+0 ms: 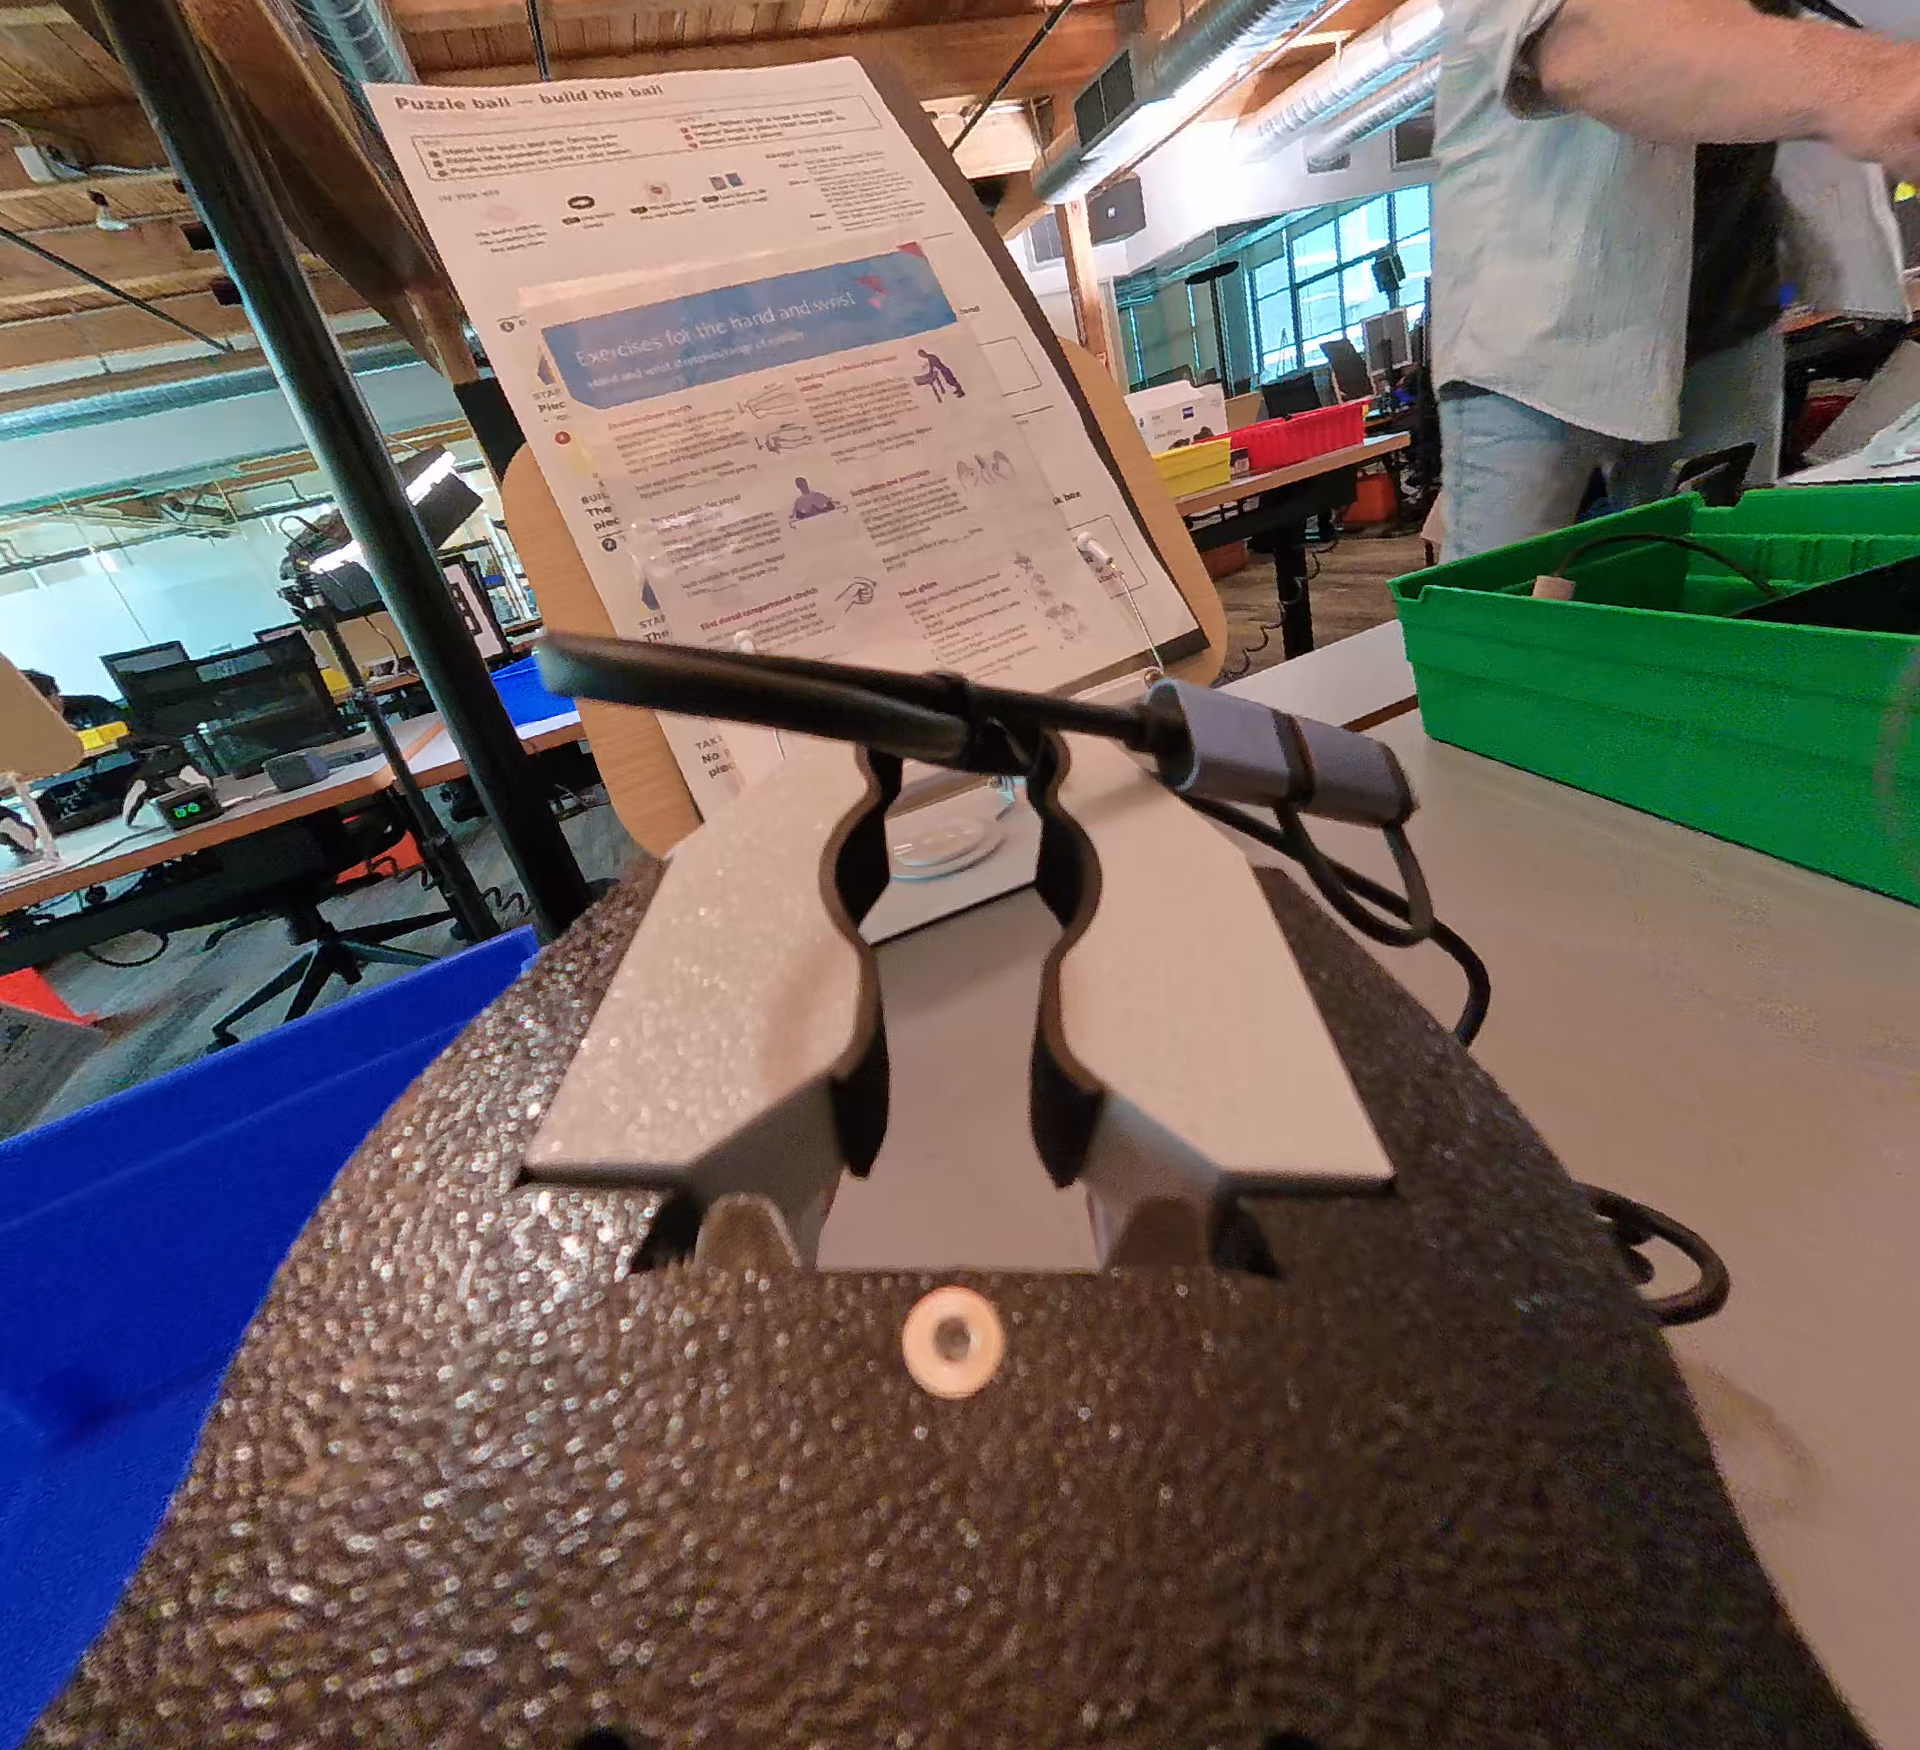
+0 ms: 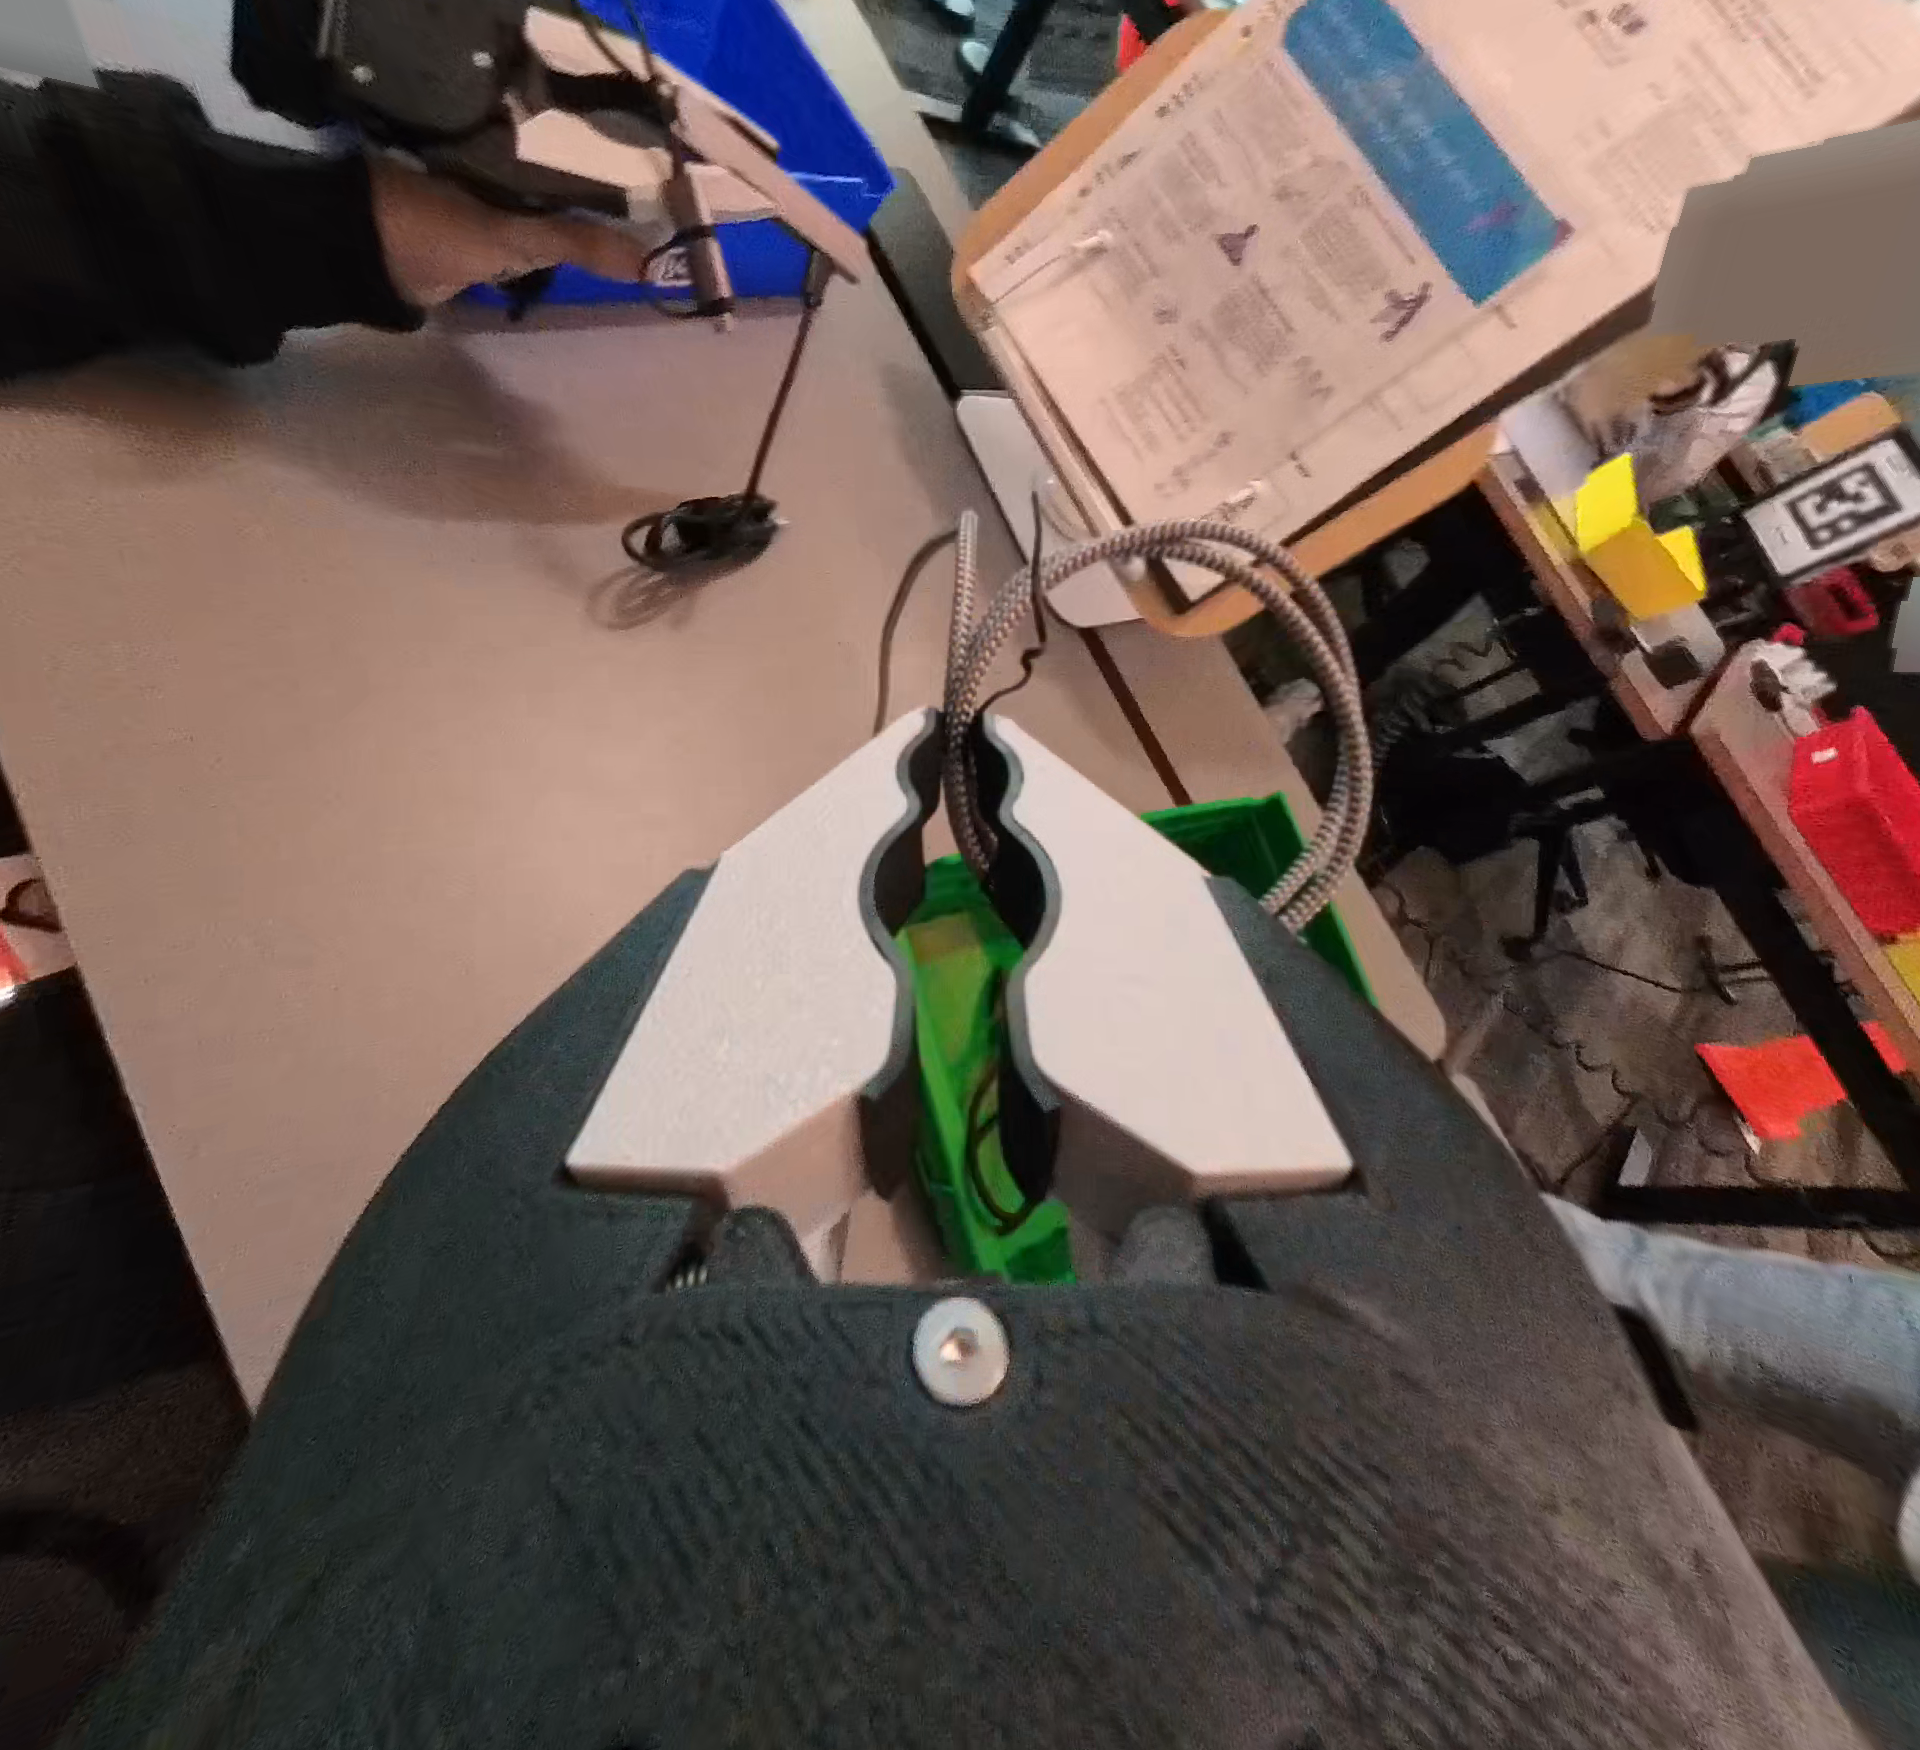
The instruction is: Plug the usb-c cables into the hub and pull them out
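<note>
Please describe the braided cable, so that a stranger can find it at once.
Find the green bin at the table's edge. Above it, the right gripper pinches a looped cable. Its black-and-white braided sleeve sets it apart from the plain black cable nearby.

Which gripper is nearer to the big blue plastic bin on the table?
Left. The left gripper hangs directly beside the blue plastic bin, holding a black cable. The right gripper holds a braided cable above the green bin, well apart.
</note>
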A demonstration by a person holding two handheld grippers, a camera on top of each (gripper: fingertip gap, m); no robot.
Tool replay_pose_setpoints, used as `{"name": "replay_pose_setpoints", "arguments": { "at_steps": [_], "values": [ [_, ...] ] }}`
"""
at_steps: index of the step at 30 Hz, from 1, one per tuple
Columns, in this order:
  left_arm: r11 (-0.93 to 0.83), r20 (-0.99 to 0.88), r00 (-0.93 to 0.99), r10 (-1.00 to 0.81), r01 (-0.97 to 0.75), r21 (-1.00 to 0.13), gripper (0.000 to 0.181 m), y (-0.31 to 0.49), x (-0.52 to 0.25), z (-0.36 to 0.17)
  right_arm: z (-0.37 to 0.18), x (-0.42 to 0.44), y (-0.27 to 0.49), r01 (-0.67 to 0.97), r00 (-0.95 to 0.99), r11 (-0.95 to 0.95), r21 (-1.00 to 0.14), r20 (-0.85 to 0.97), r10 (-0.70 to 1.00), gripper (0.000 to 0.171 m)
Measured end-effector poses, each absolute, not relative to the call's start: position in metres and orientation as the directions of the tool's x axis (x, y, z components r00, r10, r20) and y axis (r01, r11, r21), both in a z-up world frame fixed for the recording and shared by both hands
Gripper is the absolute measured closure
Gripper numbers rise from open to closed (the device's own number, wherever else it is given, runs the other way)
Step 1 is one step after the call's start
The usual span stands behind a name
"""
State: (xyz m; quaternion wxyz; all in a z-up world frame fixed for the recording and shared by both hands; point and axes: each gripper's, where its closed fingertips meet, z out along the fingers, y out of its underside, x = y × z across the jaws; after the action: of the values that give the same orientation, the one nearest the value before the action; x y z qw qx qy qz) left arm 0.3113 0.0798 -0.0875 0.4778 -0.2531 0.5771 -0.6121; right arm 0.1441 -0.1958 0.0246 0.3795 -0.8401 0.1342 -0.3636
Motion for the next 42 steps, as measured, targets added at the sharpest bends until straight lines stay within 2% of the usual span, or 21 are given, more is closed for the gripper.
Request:
{"name": "replay_pose_setpoints", "arguments": {
  "at_steps": [4,9,16,21,27,32,36,42],
  "values": [
    [0.126,-0.248,-0.427,-0.869,0.293,-0.948,0.160,0.076,0.310,-0.089,0.066,0.164,-0.233,0.017,0.573,-0.643,-0.766,0.534,-0.621,0.167],
    [0.133,-0.257,-0.439,-0.861,0.293,-0.947,0.160,0.072,0.310,-0.091,0.083,0.197,-0.277,-0.082,0.429,-0.711,-0.698,0.619,-0.658,0.167],
    [0.135,-0.255,-0.445,-0.858,0.283,-0.950,0.160,0.072,0.311,-0.093,0.015,0.223,-0.276,-0.231,0.625,-0.711,-0.664,0.459,-0.632,0.167],
    [0.127,-0.245,-0.451,-0.858,0.276,-0.953,0.160,0.072,0.312,-0.094,0.008,0.230,-0.260,-0.209,0.654,-0.650,-0.731,0.390,-0.648,0.167],
    [0.120,-0.236,-0.460,-0.856,0.267,-0.956,0.160,0.072,0.313,-0.095,0.033,0.236,-0.258,-0.145,0.625,-0.578,-0.803,0.378,-0.682,0.167],
    [0.117,-0.235,-0.465,-0.854,0.268,-0.956,0.160,0.071,0.312,-0.095,0.097,0.242,-0.303,-0.084,0.320,-0.523,-0.848,0.474,-0.820,0.167],
    [0.117,-0.235,-0.468,-0.852,0.268,-0.956,0.160,0.070,0.312,-0.095,0.122,0.233,-0.321,-0.036,0.242,-0.472,-0.881,0.450,-0.859,0.168],
    [0.120,-0.241,-0.473,-0.848,0.270,-0.955,0.160,0.068,0.311,-0.095,0.100,0.227,-0.319,-0.095,0.317,-0.485,-0.870,0.435,-0.843,0.167]
  ]
}}
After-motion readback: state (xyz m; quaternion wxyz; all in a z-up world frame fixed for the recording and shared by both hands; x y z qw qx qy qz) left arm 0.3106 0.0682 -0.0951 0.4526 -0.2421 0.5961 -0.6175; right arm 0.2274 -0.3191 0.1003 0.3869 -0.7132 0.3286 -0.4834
